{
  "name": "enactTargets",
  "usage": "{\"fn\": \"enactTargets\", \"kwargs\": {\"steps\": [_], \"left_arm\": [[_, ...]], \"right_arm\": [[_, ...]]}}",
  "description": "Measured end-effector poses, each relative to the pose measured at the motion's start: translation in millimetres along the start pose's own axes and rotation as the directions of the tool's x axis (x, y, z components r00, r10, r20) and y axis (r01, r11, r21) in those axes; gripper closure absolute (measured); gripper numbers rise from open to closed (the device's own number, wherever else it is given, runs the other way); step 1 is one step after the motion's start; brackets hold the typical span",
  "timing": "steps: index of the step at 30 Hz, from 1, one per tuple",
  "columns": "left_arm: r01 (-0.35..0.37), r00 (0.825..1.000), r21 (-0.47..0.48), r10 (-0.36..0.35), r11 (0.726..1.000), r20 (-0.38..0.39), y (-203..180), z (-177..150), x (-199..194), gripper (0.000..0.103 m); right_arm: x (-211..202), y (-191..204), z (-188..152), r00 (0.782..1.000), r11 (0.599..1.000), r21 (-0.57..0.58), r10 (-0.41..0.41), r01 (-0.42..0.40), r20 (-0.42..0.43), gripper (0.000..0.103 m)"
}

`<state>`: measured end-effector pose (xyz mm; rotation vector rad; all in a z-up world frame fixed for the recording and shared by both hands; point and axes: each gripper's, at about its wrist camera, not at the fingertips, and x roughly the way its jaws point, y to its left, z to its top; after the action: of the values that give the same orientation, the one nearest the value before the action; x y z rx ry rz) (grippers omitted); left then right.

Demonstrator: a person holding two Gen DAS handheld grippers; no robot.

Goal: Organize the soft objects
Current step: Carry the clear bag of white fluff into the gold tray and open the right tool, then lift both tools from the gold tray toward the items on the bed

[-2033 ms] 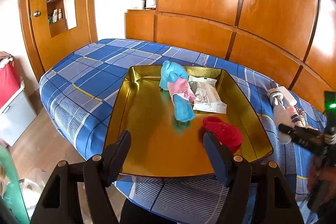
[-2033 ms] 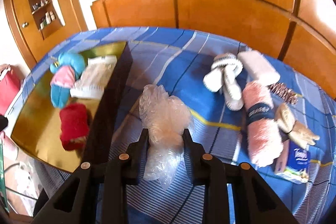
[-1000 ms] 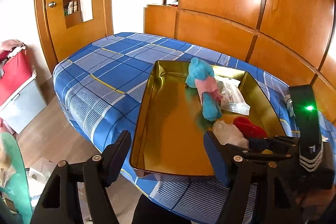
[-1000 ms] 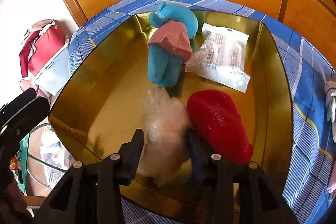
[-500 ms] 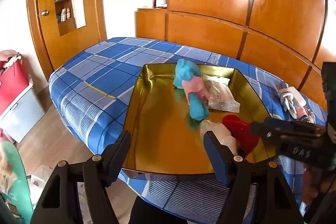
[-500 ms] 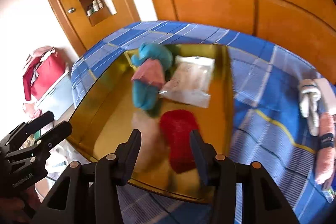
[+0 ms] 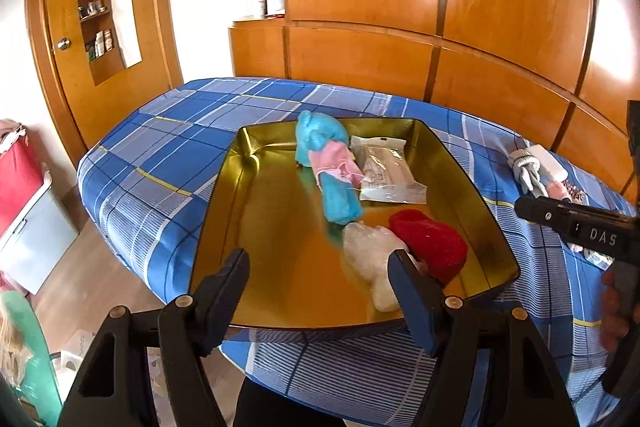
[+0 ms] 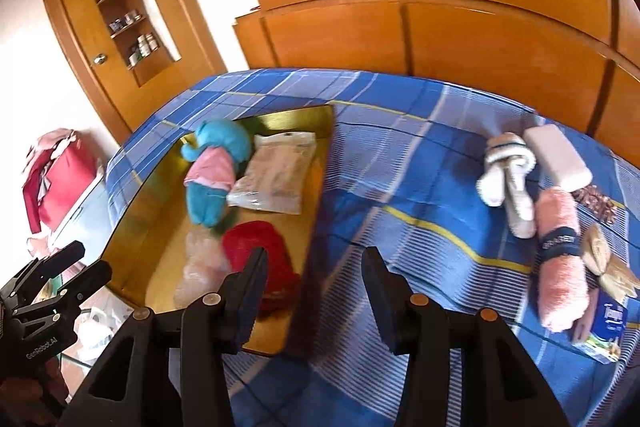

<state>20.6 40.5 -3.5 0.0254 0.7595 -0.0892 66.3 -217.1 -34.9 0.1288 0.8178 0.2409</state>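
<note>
Right tool [image 8: 314,291] is hanging wide open and empty over the blue checked bed [image 8: 400,163], just off the right wall of the gold tray [image 7: 456,179]. Left tool [image 7: 316,291] is gaping too, holding nothing, parked at the tray's near edge.

In the tray the blue plush toy [image 7: 328,163], the sealed packet [image 7: 386,173], the red cloth [image 7: 430,243] and the crinkly clear bag [image 7: 370,251] are lying together, bag and red cloth touching. Out on the bed the white knotted socks [image 8: 506,175], the white block [image 8: 558,157], the pink rolled towel [image 8: 560,263], the tan bow [image 8: 604,263] and the tissue pack [image 8: 608,323] are waiting in a cluster.

So the step looks like reaching for the next piece. Doing it well, I'd say, means swinging right, picking one item, perhaps the socks at the near side of the pile, and straddling its thick middle so it's not sagging out. Coming down square matters, or the neighbours are getting dragged along with the sheet.
</note>
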Motion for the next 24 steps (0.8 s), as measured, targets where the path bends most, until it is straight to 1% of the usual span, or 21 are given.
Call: {"fn": "enactTargets", "kwargs": {"steps": [5,9,15,18,20,24], "left_arm": [[0.011,1.0,0.028,-0.012,1.0,0.009,-10,4,-1,0.031],[0.023,1.0,0.053,-0.023,0.998,0.011,-20,9,-1,0.031],[0.044,0.999,0.107,-0.045,0.993,0.011,-43,14,0,0.031],[0.058,0.998,0.138,-0.06,0.989,0.011,-58,18,0,0.031],[0.07,0.997,0.158,-0.072,0.985,0.01,-68,21,-1,0.03],[0.112,0.993,0.21,-0.117,0.971,0.014,-99,30,-2,0.03]], "right_arm": [[-18,-31,-1,0.997,0.998,0.026,-0.066,0.065,0.029,0.055],[-36,-67,-1,0.989,0.988,0.071,-0.139,0.135,0.051,0.055],[-63,-125,-6,0.964,0.959,0.144,-0.256,0.244,0.068,0.055],[-73,-155,-12,0.946,0.933,0.203,-0.316,0.296,0.076,0.055],[-81,-176,-17,0.938,0.912,0.276,-0.337,0.303,0.083,0.055],[-93,-203,-20,0.933,0.873,0.397,-0.347,0.283,0.098,0.055]]}}
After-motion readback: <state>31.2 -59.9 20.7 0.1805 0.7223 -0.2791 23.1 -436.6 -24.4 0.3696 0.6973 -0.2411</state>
